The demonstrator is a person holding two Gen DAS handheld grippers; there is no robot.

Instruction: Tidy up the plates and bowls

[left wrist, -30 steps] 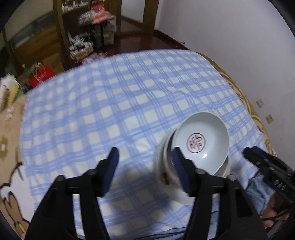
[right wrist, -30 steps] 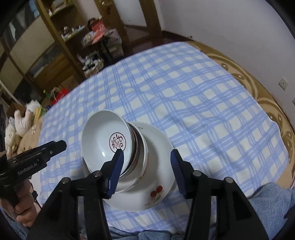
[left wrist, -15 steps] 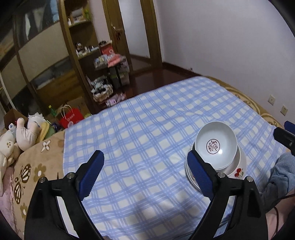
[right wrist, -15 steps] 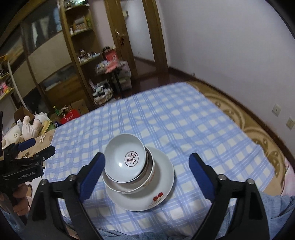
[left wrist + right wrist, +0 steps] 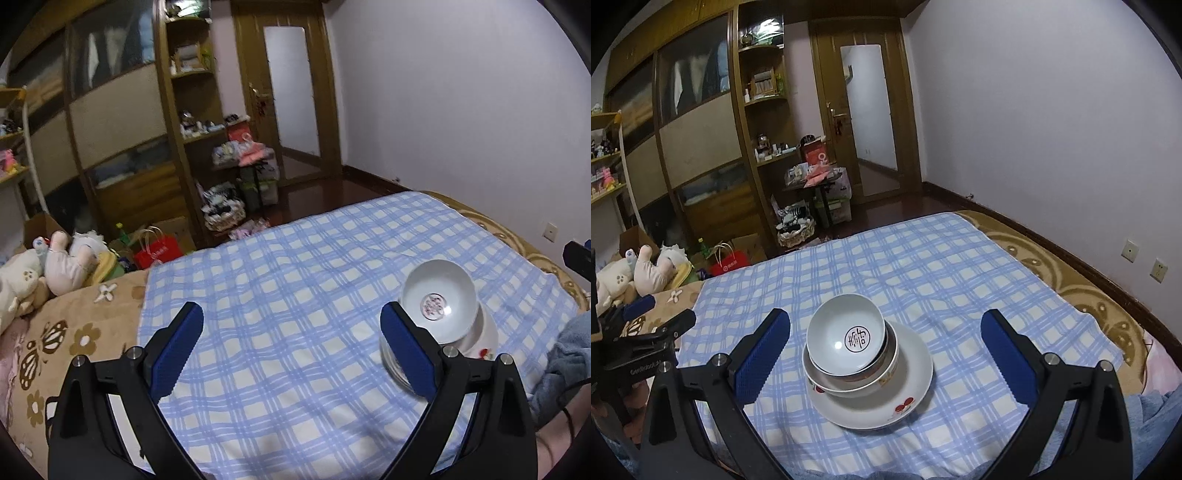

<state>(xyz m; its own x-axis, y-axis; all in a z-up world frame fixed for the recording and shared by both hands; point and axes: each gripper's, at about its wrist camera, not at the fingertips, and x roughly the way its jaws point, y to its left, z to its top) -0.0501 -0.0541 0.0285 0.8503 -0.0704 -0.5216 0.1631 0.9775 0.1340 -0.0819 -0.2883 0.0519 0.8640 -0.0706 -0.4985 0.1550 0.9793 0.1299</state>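
Observation:
A white plate [image 5: 905, 391] with cherry prints lies on the blue checked cloth [image 5: 923, 266]. A larger bowl [image 5: 846, 384] sits on it, and a small white bowl [image 5: 846, 334] with a red emblem is nested in that, tilted. My right gripper [image 5: 884, 354] is open and empty, held back from the stack, which lies between its fingers. My left gripper [image 5: 291, 347] is open and empty; the stack [image 5: 439, 310] shows behind its right finger [image 5: 406, 350]. The left gripper also shows at the left edge of the right wrist view [image 5: 646, 332].
The cloth covers a bed with a brown patterned sheet [image 5: 74, 332]. Stuffed toys [image 5: 44, 266] lie at its left end. A wooden wardrobe and shelves [image 5: 713, 147], a door [image 5: 868, 122] and floor clutter stand beyond. A wall [image 5: 1052, 129] runs along the right.
Both grippers have opened wide and pulled up and back from the stack. The small bowl stays nested on top.

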